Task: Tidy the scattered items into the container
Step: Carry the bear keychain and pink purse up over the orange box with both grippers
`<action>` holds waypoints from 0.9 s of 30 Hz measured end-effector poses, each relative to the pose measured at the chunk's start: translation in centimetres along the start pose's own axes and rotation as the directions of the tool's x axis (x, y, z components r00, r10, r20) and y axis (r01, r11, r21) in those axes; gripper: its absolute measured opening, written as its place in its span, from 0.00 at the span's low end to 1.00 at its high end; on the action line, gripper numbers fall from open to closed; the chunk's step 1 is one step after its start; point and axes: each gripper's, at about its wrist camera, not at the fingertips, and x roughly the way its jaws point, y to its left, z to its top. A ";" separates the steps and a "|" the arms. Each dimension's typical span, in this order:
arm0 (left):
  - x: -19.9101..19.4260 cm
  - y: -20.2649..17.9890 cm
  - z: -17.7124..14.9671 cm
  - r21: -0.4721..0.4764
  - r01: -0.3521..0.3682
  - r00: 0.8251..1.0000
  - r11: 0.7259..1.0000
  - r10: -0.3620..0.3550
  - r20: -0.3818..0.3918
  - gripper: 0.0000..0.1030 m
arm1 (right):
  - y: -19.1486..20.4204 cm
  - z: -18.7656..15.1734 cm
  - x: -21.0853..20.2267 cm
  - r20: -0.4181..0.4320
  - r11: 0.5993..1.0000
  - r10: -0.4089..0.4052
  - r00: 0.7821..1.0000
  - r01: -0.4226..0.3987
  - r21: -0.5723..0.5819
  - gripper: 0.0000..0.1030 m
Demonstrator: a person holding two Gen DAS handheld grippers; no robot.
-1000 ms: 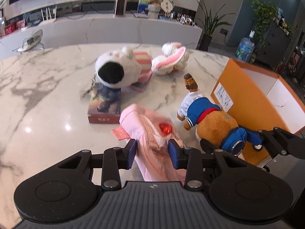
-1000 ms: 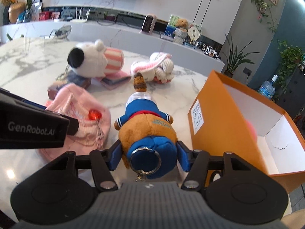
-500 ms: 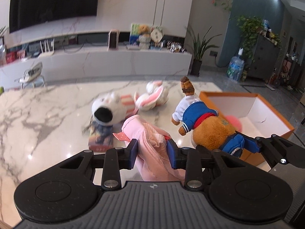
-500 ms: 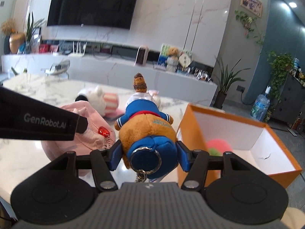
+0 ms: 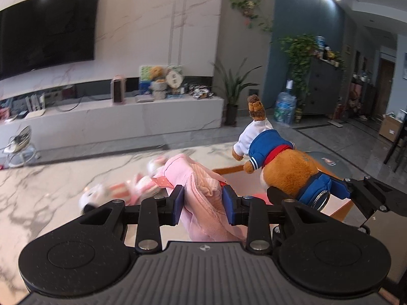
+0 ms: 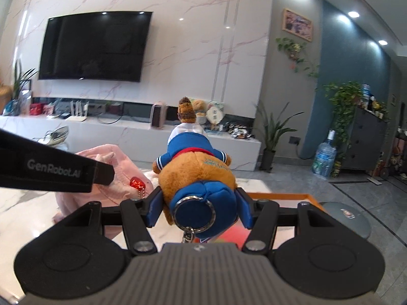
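The left gripper [image 5: 203, 201] is clenching a pink hat [image 5: 201, 185]; the right gripper [image 6: 199, 209] is grasping a stuffed bear [image 6: 197, 170] above the table [image 5: 51, 185].

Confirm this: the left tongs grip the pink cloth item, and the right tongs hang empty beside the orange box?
Not quite. The right tongs are not empty: they clamp the brown plush toy, as the right wrist view shows. The left tongs do grip the pink cloth item, beside the orange box.
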 end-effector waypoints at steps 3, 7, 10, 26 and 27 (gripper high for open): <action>1.4 -1.9 0.9 0.026 0.038 0.999 0.999 -0.039 0.006 0.37 | -2.5 0.6 0.5 -0.001 0.999 -0.032 0.999 0.032 0.023 0.59; 3.5 -4.3 1.6 0.051 0.089 0.996 0.995 -0.089 -0.004 0.37 | -5.9 1.1 1.7 -0.016 0.996 -0.070 0.997 0.070 0.050 0.59; 5.1 -5.8 1.8 0.064 0.119 0.993 0.991 -0.118 -0.023 0.37 | -8.1 1.1 2.9 -0.042 0.994 -0.086 0.995 0.088 0.071 0.59; 11.9 -9.5 -0.9 0.153 0.217 0.947 0.964 -0.170 -0.274 0.37 | -15.5 -1.7 12.1 -0.364 0.962 0.043 0.930 0.060 0.267 0.60; 12.2 -9.5 -0.9 0.154 0.225 0.943 0.962 -0.175 -0.284 0.37 | -15.8 -1.9 12.5 -0.390 0.958 0.059 0.919 0.058 0.281 0.60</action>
